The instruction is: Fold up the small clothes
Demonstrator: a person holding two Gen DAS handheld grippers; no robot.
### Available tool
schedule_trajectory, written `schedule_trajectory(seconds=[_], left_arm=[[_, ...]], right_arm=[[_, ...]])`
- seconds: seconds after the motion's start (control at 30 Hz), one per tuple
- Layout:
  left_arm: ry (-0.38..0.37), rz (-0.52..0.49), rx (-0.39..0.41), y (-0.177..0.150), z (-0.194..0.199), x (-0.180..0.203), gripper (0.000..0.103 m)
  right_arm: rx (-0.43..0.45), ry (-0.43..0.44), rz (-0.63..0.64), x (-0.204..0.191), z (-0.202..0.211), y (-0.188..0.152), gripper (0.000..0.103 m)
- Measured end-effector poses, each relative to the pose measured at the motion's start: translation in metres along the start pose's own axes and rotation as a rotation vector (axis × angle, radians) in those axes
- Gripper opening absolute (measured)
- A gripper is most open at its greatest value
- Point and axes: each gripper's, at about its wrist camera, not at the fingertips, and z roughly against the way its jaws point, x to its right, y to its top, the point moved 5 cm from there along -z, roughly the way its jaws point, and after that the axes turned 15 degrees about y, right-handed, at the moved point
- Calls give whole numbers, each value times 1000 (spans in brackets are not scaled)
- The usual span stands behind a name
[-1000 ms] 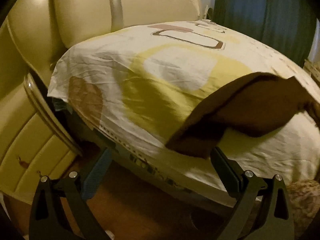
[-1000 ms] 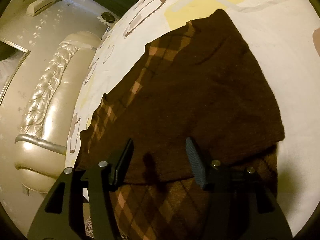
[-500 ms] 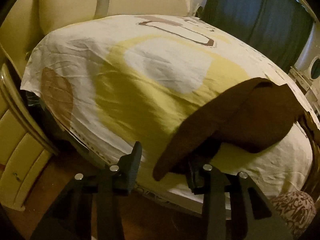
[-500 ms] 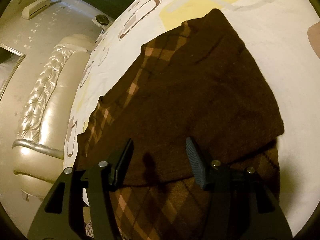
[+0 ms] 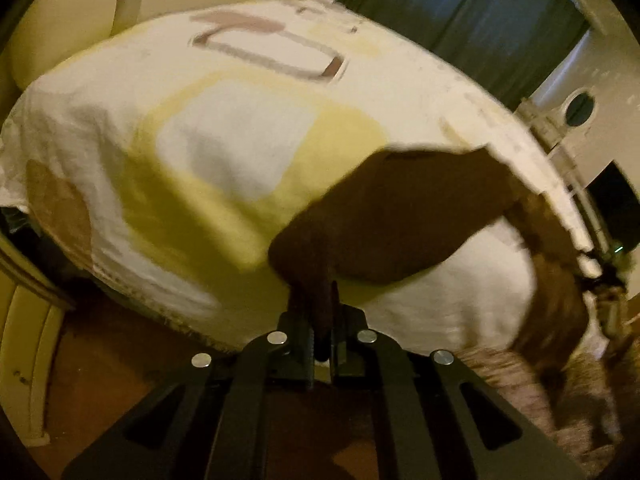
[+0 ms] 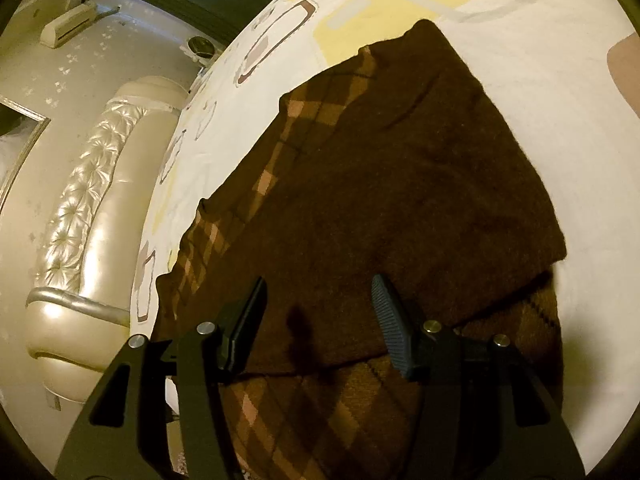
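1. Since a second ago, the left gripper (image 5: 316,300) has gone from wide open beside the sweater's corner to fully clamped on it, and that corner now hangs raised off the bedsheet (image 5: 224,148).

2. Left wrist view: the jaws are pinched tight on a thin tongue of the brown sweater (image 5: 392,216), which lies near the bed's edge. From the pinch the cloth rises in a limp, sagging fold with no crease of its own. It looks soft, light and floppy, so it should follow the gripper and droop wherever it is unsupported. The picture is smeared by motion, so finer detail is unclear.

3. Right wrist view: the right gripper (image 6: 320,320) stands half open over the sweater (image 6: 400,200), with nothing between its fingers; I cannot tell whether the tips touch the cloth. A plain brown layer lies folded over an argyle-patterned part on the bed. The knit looks fuzzy and thick, so it should give good grip rather than slide.

4. Best holds, I judge, are corners and hems, pinching through every layer. Lifting by one corner alone could drag or skew the fold.
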Motion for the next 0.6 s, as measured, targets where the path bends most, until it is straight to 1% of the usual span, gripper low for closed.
schedule_trajectory(seconds=[0.1, 0.17, 0.3, 0.37, 0.4, 0.43, 0.5, 0.53, 0.6], left_arm=[[-68, 58, 40, 25, 32, 10, 5], [-140, 92, 68, 43, 58, 25, 5], [-253, 96, 75, 79, 95, 71, 5], [-318, 73, 55, 98, 108, 111, 5], [-336, 64, 48, 102, 112, 125, 5], [-360, 48, 35, 109, 117, 148, 5], [-405, 26, -16, 120, 121, 192, 5], [-418, 18, -29, 124, 121, 207, 5], [-468, 2, -62, 134, 121, 252, 5]], right_arm=[[0, 10, -6, -1, 1, 0, 54], [-3, 13, -3, -3, 3, 0, 54], [-23, 25, 0, -9, 8, -4, 54], [-40, 36, 10, -12, 11, -6, 54], [-46, 37, 16, -14, 13, -7, 54], [-52, 35, 22, -15, 15, -8, 54], [-68, 42, 34, -18, 18, -9, 54], [-78, 43, 43, -20, 20, -11, 54], [-93, 40, 66, -24, 22, -13, 54]])
